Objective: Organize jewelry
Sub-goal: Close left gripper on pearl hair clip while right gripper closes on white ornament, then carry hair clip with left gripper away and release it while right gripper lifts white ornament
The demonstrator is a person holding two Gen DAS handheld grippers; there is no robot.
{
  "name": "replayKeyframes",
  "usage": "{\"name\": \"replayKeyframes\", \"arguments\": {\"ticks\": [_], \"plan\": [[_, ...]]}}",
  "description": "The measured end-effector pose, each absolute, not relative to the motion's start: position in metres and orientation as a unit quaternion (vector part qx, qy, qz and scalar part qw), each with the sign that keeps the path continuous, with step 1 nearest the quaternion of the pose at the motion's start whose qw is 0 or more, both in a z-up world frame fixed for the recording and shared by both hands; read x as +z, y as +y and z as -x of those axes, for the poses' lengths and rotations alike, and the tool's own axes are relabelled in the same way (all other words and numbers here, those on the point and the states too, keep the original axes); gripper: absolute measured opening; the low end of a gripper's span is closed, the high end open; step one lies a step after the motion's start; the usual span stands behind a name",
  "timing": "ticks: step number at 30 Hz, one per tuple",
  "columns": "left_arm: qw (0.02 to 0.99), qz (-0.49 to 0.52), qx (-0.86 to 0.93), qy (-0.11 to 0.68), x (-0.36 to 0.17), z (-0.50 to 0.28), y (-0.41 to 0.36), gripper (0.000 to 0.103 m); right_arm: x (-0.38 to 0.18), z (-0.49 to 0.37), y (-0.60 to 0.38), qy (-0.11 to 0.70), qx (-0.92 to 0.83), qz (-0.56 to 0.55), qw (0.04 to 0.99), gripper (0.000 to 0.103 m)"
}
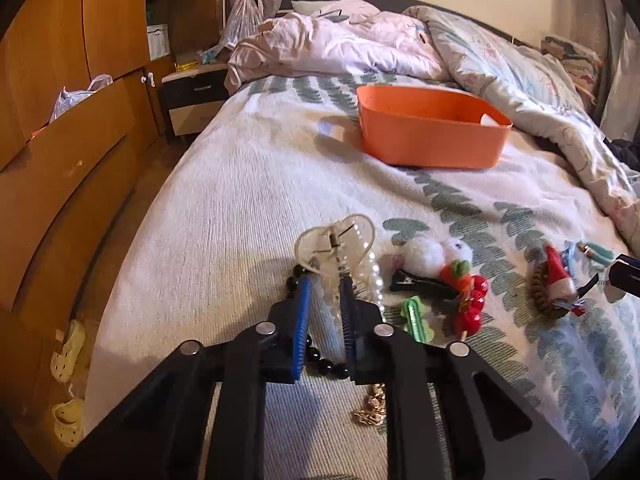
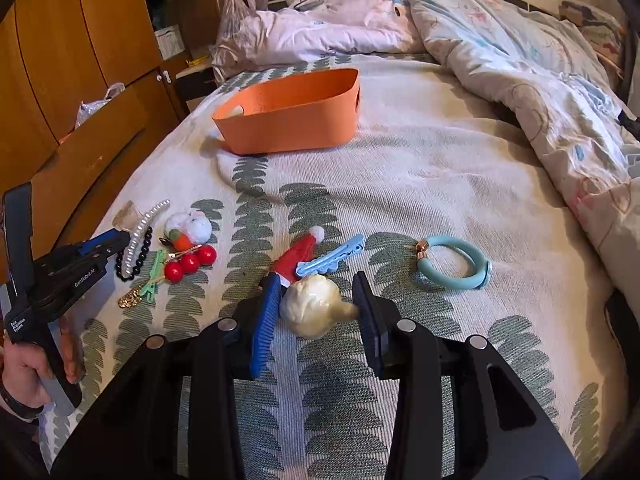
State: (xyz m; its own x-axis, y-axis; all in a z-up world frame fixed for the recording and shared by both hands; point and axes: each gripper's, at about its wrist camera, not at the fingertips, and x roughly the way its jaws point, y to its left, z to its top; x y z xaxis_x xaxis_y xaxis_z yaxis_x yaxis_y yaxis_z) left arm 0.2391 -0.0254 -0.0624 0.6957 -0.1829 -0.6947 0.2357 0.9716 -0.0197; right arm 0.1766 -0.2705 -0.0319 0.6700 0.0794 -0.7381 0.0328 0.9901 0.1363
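Observation:
My left gripper (image 1: pixel 325 282) is shut on a clear claw clip (image 1: pixel 336 240) that lies on the bedspread beside a pearl strand (image 1: pixel 376 280) and a black bead bracelet (image 1: pixel 320 360). In the right wrist view the left gripper (image 2: pixel 108 240) sits at the far left, held by a hand. My right gripper (image 2: pixel 317 278) is shut on a cream scrunchie (image 2: pixel 312 308), which touches both pads. Just beyond it lie a Santa hat clip (image 2: pixel 300 252), a blue clip (image 2: pixel 332 258) and a teal hair ring (image 2: pixel 456 264). The orange bin (image 1: pixel 432 136) stands farther up the bed.
A gold chain (image 1: pixel 370 408), a green clip (image 1: pixel 416 320), a red berry clip (image 1: pixel 474 304) and a white pom-pom clip (image 1: pixel 432 254) lie to the right of the left gripper. A rumpled duvet (image 2: pixel 540 80) covers the bed's right side. Wooden wardrobes (image 1: pixel 60 120) line the left.

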Motion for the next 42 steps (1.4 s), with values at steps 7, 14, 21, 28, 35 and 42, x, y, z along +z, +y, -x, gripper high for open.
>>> {"name": "replayKeyframes", "arguments": {"ticks": [7,14,21,28,35,42], "plan": [[0.926,-0.033,-0.126,0.355,-0.049,-0.236,-0.026,0.009,-0.023,-0.172,-0.273,0.393,0.013,-0.077,0.916,0.038],[0.926,-0.049,-0.146,0.345,-0.049,-0.241,-0.036,0.023,-0.025,-0.174,-0.276,0.394,0.011,-0.081,0.915,0.037],[0.930,-0.075,-0.152,0.326,-0.048,-0.230,-0.048,0.072,-0.026,-0.174,-0.278,0.397,0.012,-0.086,0.914,0.022],[0.925,-0.092,-0.136,0.344,-0.060,-0.242,-0.060,0.072,-0.028,-0.174,-0.279,0.402,0.015,-0.091,0.911,0.016],[0.918,-0.070,-0.134,0.365,-0.070,-0.256,-0.065,0.072,-0.031,-0.175,-0.287,0.405,0.016,-0.106,0.908,0.010],[0.917,-0.057,-0.134,0.372,-0.072,-0.258,-0.064,0.072,-0.037,-0.172,-0.289,0.428,0.022,-0.083,0.900,0.022]]}}
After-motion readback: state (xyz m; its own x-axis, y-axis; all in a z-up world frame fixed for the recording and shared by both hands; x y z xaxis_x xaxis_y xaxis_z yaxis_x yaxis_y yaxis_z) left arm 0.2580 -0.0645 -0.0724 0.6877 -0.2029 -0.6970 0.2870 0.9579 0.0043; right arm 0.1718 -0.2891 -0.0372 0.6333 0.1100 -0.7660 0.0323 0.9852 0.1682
